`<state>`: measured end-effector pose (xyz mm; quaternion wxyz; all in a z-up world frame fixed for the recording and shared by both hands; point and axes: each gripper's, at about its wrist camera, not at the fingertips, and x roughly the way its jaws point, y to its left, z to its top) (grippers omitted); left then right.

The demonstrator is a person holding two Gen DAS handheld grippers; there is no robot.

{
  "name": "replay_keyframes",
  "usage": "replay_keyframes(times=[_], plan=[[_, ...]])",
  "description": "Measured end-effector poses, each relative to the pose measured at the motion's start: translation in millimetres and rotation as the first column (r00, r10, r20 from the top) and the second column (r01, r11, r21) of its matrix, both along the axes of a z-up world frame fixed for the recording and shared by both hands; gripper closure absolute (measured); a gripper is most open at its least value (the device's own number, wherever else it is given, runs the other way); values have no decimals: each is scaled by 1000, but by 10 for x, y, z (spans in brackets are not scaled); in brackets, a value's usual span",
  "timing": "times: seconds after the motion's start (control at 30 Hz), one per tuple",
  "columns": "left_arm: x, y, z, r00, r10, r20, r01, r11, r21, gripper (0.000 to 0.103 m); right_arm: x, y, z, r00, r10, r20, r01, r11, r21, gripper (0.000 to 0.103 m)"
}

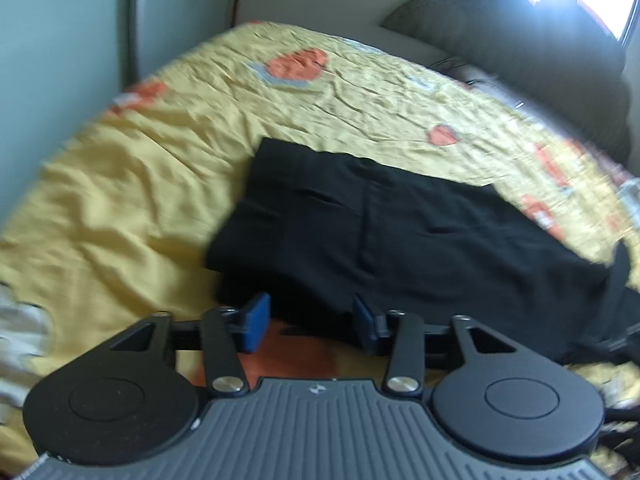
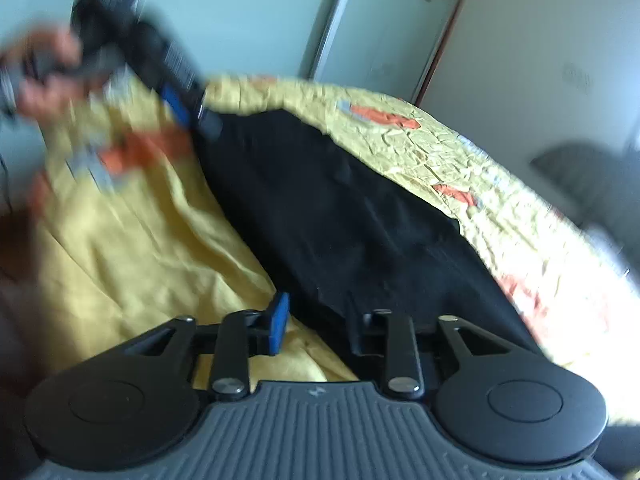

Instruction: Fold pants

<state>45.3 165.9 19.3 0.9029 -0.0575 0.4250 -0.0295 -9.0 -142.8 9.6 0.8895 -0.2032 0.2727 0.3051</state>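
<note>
Motion is blurring the left gripper (image 2: 176,92) and its hand (image 2: 44,68). The black pants (image 1: 400,232) are running off the right edge.

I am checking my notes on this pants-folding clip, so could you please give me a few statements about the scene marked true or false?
1. The black pants lie on a yellow bedsheet with orange patches. True.
2. The left claw is shut on the pants. False: its blue pads stand apart, open, at the near edge of the pants.
3. The right claw is open. True.
4. The pants are blue jeans. False: they are plain black with slit pockets.
5. A dark cushion sits beyond the far end of the bed. True.
</note>
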Motion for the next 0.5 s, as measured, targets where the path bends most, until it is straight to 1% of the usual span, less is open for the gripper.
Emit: replay_keyframes(times=[0.07, 0.1, 0.13, 0.17, 0.2, 0.23, 0.27, 0.3, 0.33, 0.37, 0.4, 0.43, 0.47, 0.5], plan=[[-38, -77, 114, 999, 8, 38, -10, 998, 57, 52, 58, -268, 133, 999, -48, -23, 51, 991, 124, 72], [-37, -133, 167, 998, 4, 55, -7, 998, 59, 51, 119, -395, 151, 995, -99, -29, 103, 979, 178, 70], [-28, -218, 212, 997, -13, 70, 10, 999, 51, 51, 205, -510, 114, 985, -162, -61, 172, 962, 214, 70], [-2, -317, 239, 996, -45, 82, 42, 998, 38, 48, 296, -598, 32, 968, -221, -120, 243, 945, 218, 70], [40, -451, 245, 992, -86, 89, 84, 996, 28, 43, 366, -644, -65, 948, -257, -186, 293, 935, 202, 70], [89, -606, 233, 988, -126, 88, 125, 992, 22, 42, 400, -702, -171, 931, -266, -250, 316, 930, 186, 70], [132, -779, 210, 980, -178, 85, 176, 984, 24, 42, 369, -754, -222, 925, -265, -272, 322, 927, 192, 70], [157, -958, 179, 968, -235, 84, 232, 972, 34, 42, 279, -843, -197, 927, -272, -258, 333, 913, 234, 70], [175, -1155, 140, 952, -296, 81, 292, 955, 49, 42, 203, -953, -140, 923, -292, -252, 359, 889, 286, 70], [175, -1345, 91, 933, -351, 75, 348, 936, 59, 42, 149, -1111, -89, 907, -337, -252, 409, 844, 346, 68], [178, -1554, 49, 905, -419, 67, 416, 907, 61, 40, 106, -1334, -43, 875, -408, -261, 483, 773, 412, 59], [170, -1751, -12, 870, -489, 58, 486, 872, 56, 38, 83, -1578, -32, 835, -473, -282, 550, 696, 462, 52], [158, -1929, -84, 839, -542, 46, 540, 840, 53, 36, 88, -1821, -54, 783, -535, -317, 618, 609, 498, 41], [130, -2123, -136, 809, -586, 38, 584, 810, 59, 36, 125, -2077, -110, 715, -587, -381, 691, 509, 513, 40]])
